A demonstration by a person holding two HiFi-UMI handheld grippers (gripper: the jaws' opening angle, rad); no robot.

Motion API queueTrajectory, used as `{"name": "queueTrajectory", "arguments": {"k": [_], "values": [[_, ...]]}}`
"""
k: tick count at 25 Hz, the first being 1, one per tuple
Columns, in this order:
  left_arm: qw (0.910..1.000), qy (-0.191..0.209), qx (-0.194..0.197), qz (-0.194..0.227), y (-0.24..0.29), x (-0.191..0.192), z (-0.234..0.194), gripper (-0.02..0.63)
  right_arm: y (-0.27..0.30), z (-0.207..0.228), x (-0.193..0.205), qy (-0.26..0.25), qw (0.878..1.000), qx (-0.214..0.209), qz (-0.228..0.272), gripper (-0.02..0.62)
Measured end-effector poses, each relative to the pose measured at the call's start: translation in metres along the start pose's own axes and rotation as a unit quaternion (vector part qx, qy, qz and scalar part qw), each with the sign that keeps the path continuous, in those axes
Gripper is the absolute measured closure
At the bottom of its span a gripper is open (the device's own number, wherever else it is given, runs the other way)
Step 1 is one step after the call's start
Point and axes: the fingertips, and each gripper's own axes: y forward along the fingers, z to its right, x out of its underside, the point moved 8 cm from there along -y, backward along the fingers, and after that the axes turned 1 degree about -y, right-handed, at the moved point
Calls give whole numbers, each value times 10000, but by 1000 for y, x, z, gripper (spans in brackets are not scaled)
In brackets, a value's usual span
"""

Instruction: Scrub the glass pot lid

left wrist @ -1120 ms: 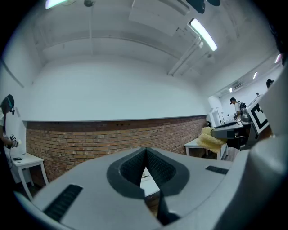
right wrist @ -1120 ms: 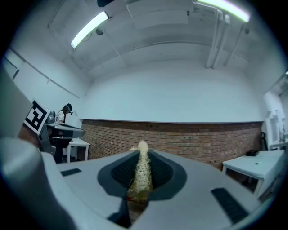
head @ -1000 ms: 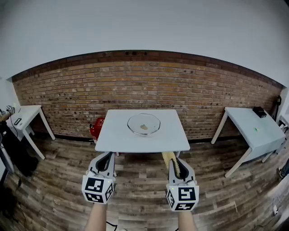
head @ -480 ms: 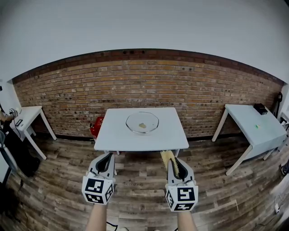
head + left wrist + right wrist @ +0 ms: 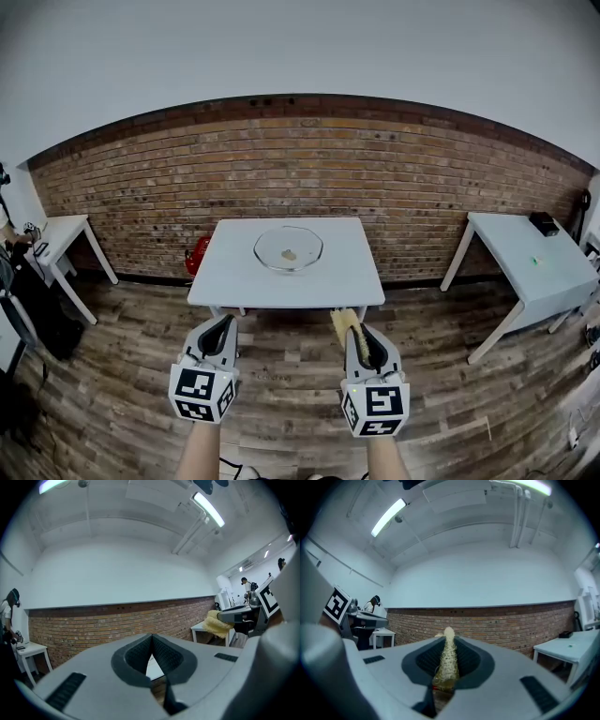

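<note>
**Both tools short of the centre surface; lid lies alone on it**

We log the brick wall running behind the centre surface, a white square top on thin legs. Plank floor spreads in front of it and to both sides. Two more white surfaces flank it, well apart, one to its right and one to its left.

We hold both tools over the floor on the near side of the centre surface. They are side by side, pointing level toward it and short of its near edge.
- The left tool sits off the left end of that edge. Its jaws are pressed together with nothing between them.
- The right tool sits off the right end. Its jaws are clamped on a yellow fibrous scrubber, which pokes out past the fingertips.

The glass pot lid lies flat on the centre surface, about mid-width and nearer its far edge, well apart from both tools. A red object sits on the floor behind the centre surface's far left corner, partly hidden, and we cannot tell what it is. A small tan patch shows at the lid's middle.
</note>
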Motion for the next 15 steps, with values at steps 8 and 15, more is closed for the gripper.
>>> {"name": "queueTrajectory", "arguments": {"k": [8, 15], "values": [[10000, -10, -43, -56, 14, 9, 14, 597, 7, 17, 9, -22, 9999, -120, -3, 537], [10000, 50, -20, -52, 34, 9, 15, 595, 21, 29, 13, 4, 9999, -119, 7, 537]]}}
